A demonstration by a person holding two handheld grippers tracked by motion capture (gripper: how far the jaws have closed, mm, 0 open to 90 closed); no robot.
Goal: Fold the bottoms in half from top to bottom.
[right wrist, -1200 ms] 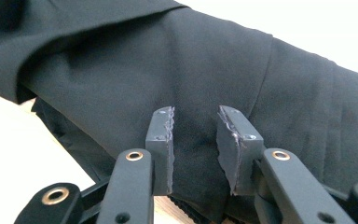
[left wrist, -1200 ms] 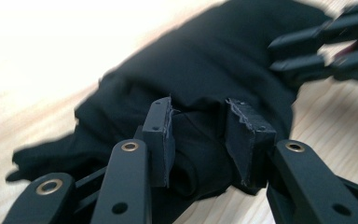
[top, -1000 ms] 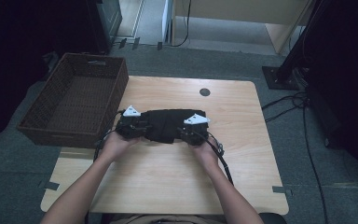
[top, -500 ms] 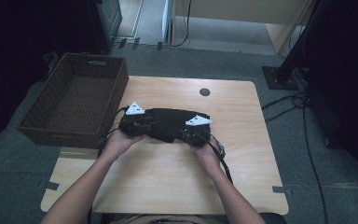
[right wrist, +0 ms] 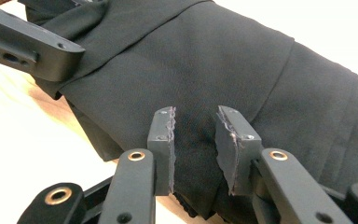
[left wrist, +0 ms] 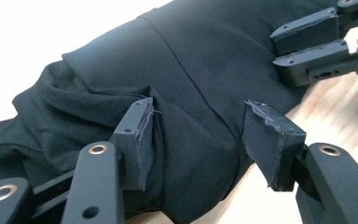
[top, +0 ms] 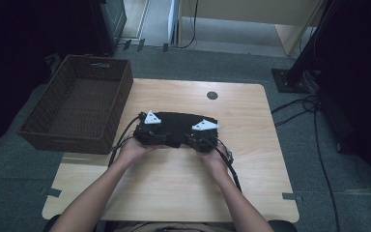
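Pale wooden table (top: 183, 188) on grey floor, wicker basket (top: 79, 108) off its left edge, folded black garment (top: 181, 124) mid-table, left gripper (left wrist: 198, 126) just opened, cloth loose between pads, right gripper (right wrist: 195, 140) pinching a fold of garment.

I see a plain black cloth (top: 181, 126) on my pale wood-grain worktop (top: 174, 183), a dark brown woven basket (top: 79, 108) alongside, and grey carpet (top: 328, 169) below.

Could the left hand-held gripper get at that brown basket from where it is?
Probably yes: the left hand-held gripper sits at the black cloth, the basket is just to its left, nothing between.
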